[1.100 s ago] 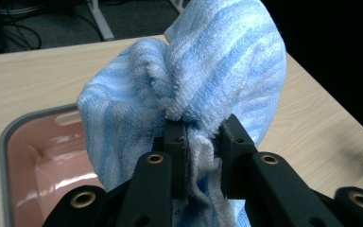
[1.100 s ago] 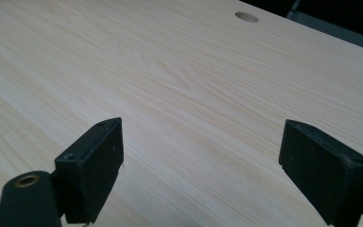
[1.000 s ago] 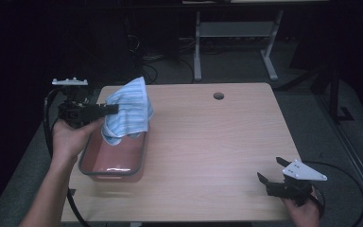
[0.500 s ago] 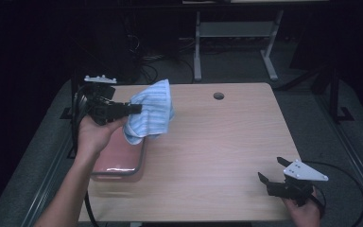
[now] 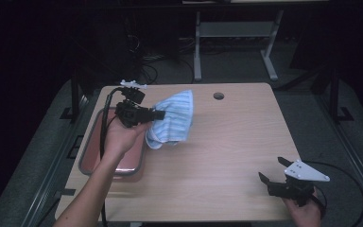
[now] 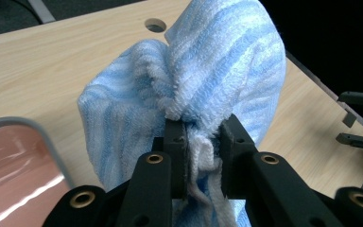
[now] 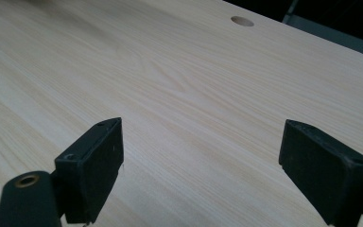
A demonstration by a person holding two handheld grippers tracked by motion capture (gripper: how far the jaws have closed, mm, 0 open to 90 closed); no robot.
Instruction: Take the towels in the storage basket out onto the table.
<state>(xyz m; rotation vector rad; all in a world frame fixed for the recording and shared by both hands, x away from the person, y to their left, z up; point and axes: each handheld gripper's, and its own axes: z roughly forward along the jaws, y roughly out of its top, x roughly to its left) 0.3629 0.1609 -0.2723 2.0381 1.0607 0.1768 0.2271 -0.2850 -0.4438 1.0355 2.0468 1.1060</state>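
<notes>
The left gripper (image 5: 157,114) has its fingers (image 6: 177,151) clamped on a bunched fold of a blue-and-white striped towel (image 5: 172,119), held up over the left part of the wooden surface (image 5: 227,142). In the left gripper view the terry cloth is gathered into a tight pinch between the two black fingers, with loose threads trailing down between them; gripping a gathered ridge rather than a flat edge looks like the way to keep so soft a cloth from slipping out. The rest of the towel balloons away from the pinch, toward the middle of the surface, and hangs free, apparently clear of the wood.

Just left of the towel, a shallow grey-rimmed tray (image 5: 86,158) with a reddish floor lies along the left edge of the surface, partly covered by the person's left hand (image 5: 119,137) and forearm. The towel is beside the tray's right rim rather than over its middle, which suggests it is being carried out toward the open wood.

The right gripper (image 5: 272,181) waits at the near right corner, well apart from the towel, fingers (image 7: 94,165) spread wide with nothing between them, aimed across bare wood toward the cable hole (image 5: 218,96) at the far edge. Kept low and open there, it seems ready to take a free corner of the cloth.
</notes>
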